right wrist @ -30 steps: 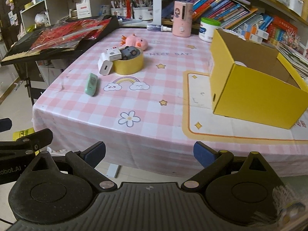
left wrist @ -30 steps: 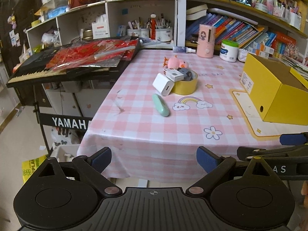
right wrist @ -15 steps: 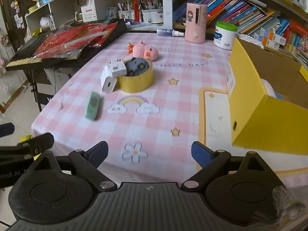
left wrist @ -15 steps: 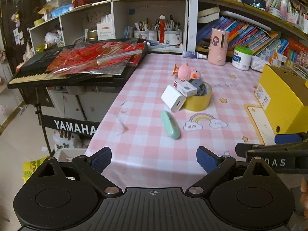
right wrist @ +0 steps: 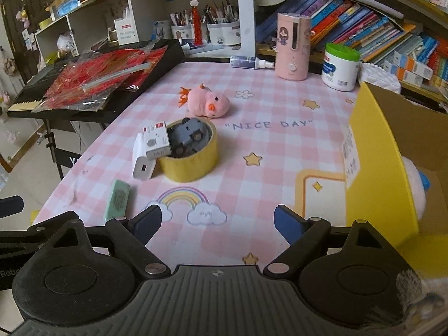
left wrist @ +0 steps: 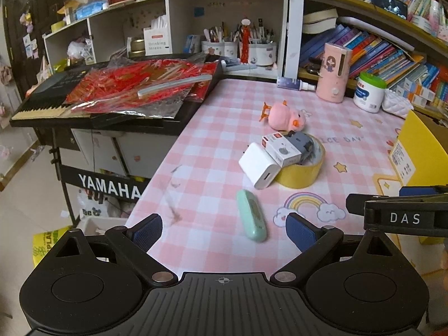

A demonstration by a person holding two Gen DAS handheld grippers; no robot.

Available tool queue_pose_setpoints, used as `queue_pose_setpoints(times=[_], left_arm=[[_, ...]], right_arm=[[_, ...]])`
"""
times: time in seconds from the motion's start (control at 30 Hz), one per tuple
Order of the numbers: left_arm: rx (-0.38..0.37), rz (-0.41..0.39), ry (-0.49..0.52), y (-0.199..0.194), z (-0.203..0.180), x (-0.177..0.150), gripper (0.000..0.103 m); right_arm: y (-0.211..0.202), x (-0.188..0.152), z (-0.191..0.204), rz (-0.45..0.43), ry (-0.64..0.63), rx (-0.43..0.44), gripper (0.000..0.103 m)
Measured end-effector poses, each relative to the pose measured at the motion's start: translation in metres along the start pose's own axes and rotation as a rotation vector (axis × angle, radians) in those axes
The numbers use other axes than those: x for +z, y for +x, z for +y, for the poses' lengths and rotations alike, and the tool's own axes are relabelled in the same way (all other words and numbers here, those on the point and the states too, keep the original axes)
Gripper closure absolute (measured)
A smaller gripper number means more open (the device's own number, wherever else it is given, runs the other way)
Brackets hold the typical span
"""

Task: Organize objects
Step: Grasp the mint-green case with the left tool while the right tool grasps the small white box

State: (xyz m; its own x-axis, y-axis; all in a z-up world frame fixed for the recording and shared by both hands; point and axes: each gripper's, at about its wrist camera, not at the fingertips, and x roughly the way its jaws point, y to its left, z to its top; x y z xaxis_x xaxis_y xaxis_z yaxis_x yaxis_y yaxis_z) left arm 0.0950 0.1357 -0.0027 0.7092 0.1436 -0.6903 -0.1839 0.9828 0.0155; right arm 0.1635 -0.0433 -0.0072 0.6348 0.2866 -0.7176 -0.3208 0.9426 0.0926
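Left gripper [left wrist: 223,228] jaws wide apart, empty, over near table edge; mint case [left wrist: 251,215] lies just ahead between fingertips, untouched
Right gripper [right wrist: 217,222] jaws closing, nothing between; "DAS" on its arm
Rainbow print beyond
Yellow tape roll [right wrist: 189,159] holds grey toy car [right wrist: 188,137]; white charger [right wrist: 143,160], small box [right wrist: 156,139] lean on it
Pink plush [right wrist: 207,103]; "NICE DAY" on cloth
Yellow box [right wrist: 375,168] right
"YAMAHA" keyboard stand [left wrist: 109,187] left

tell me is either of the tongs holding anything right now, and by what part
Nothing is held. The left tongs are open and empty above the table edge; the right tongs are closing on nothing.
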Motion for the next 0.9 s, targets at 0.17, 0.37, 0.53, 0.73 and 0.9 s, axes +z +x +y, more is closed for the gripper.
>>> queue_pose_setpoints(times=[0.17, 0.37, 0.53, 0.73, 0.9], left_arm=[[0.012, 0.032, 0.004, 0.018, -0.004, 0.007, 0.015], [-0.038, 0.118, -0.017, 0.051, -0.010, 0.012, 0.044], [-0.023, 0.148, 0.015, 0.074, -0.020, 0.014, 0.048], [-0.011, 0.207, 0.018, 0.094, -0.024, 0.013, 0.064], [-0.018, 0.208, 0.031, 0.093, -0.028, 0.016, 0.080]], right_arm=[[0.015, 0.014, -0.002, 0.001, -0.008, 0.020, 0.015], [0.032, 0.028, -0.002, -0.002, -0.035, 0.046, 0.015], [0.042, 0.042, 0.001, -0.026, -0.079, 0.081, 0.015], [0.056, 0.060, 0.014, -0.050, -0.140, 0.149, 0.017], [0.070, 0.071, 0.030, -0.049, -0.211, 0.186, 0.032]])
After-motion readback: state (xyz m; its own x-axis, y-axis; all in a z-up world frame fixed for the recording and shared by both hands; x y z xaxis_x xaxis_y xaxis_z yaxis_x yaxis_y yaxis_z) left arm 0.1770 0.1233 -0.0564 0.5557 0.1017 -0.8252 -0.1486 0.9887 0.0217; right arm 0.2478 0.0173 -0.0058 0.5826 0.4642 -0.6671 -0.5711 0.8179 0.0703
